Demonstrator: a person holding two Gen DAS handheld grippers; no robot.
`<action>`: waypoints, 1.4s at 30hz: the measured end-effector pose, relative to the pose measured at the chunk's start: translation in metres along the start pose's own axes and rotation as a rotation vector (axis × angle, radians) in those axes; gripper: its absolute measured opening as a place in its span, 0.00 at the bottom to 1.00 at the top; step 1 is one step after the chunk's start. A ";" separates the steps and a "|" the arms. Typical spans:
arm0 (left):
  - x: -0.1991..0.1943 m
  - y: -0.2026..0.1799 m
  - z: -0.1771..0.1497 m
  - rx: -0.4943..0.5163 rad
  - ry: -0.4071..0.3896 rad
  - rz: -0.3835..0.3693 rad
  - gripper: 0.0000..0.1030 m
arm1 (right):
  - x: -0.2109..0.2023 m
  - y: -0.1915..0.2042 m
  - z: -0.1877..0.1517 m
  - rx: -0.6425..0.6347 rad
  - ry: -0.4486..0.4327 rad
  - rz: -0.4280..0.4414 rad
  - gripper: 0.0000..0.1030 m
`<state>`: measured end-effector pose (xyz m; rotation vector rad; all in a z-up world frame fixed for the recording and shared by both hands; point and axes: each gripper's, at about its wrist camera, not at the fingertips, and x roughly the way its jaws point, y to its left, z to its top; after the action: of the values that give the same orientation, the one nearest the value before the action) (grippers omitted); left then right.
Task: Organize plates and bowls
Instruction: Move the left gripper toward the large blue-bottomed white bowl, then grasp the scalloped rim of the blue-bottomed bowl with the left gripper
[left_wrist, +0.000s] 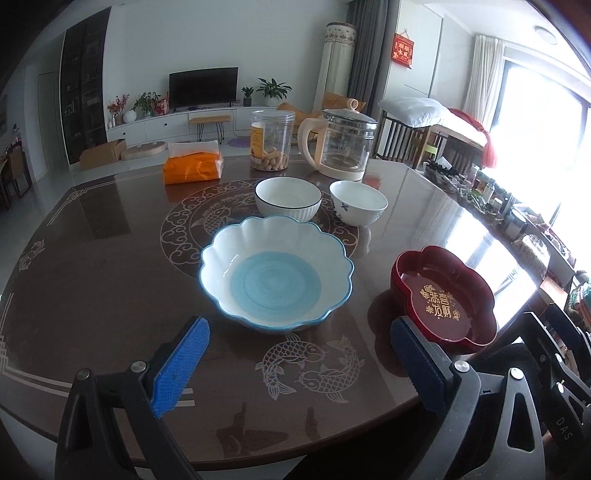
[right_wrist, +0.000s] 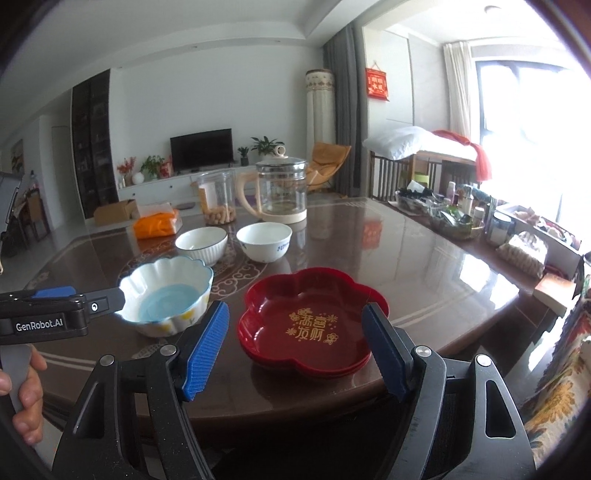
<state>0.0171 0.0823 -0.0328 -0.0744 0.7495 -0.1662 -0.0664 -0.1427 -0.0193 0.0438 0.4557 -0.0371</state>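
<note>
Left wrist, red plate (left_wrist: 443, 299) partly hidden

On the table (left_wrist: 110, 280) stood three bowls: one scalloped blue-and-white bowl (left_wrist: 277, 273), one white bowl with a dark rim (left_wrist: 288, 201), one white bowl with small blue flowers (left_wrist: 358, 206); there was one stack of red flower-shaped plates (right_wrist: 314, 325), its exact number unclear; one glass kettle (left_wrist: 341, 146); one clear jar (left_wrist: 271, 140); one orange tissue pack (left_wrist: 194, 166); two grippers were there
</note>
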 end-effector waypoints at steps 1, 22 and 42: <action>0.000 0.004 0.001 -0.007 0.000 0.006 0.95 | 0.001 0.003 0.001 -0.005 0.001 0.005 0.76; 0.075 0.113 0.035 -0.190 0.224 -0.044 0.95 | 0.107 0.066 0.054 -0.144 0.366 0.351 0.75; 0.161 0.110 0.041 -0.229 0.374 0.025 0.19 | 0.282 0.087 0.040 0.045 0.735 0.298 0.26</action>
<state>0.1742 0.1624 -0.1252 -0.2568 1.1406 -0.0699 0.2086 -0.0653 -0.1045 0.1720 1.1784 0.2704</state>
